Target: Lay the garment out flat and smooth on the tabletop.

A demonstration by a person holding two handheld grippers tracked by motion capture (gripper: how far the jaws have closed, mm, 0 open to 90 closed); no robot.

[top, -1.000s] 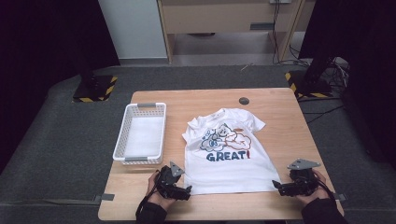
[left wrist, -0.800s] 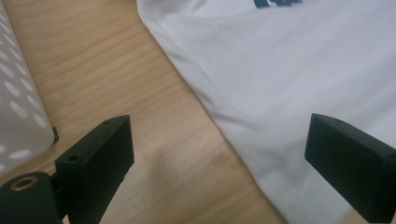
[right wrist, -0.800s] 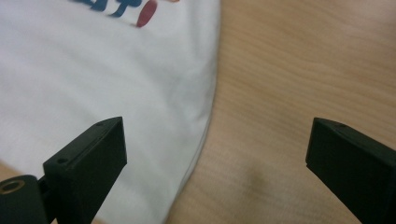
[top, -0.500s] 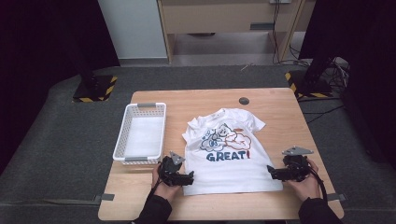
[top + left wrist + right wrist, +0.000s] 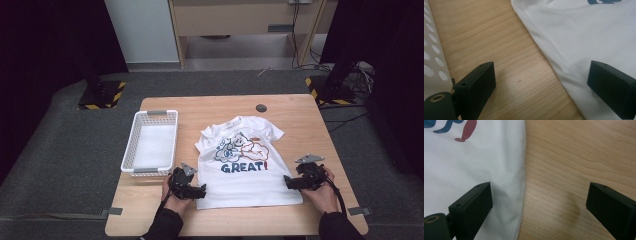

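Clearly nothing is grasped yet: both sets of jaws stand wide apart and hold nothing. In the left gripper view one jaw hovers over bare wood and the other over white cloth, so the left gripper (image 5: 196, 190) straddles the left side edge of the t-shirt (image 5: 245, 167) near its hem. The right gripper (image 5: 291, 182) does the same on the opposite side, one jaw above the cloth, the other above the desk (image 5: 300, 107).

The t-shirt lies flat and face up at the middle of the desk, collar at the far end, hem at the near end, its print fully showing. No fold has been made, as far as I can judge. Left of it, close by, stands a white basket (image 5: 150, 114), with nothing in it. So the work is at its very start: grasping the near corners, folding, and perhaps stowing all remain.
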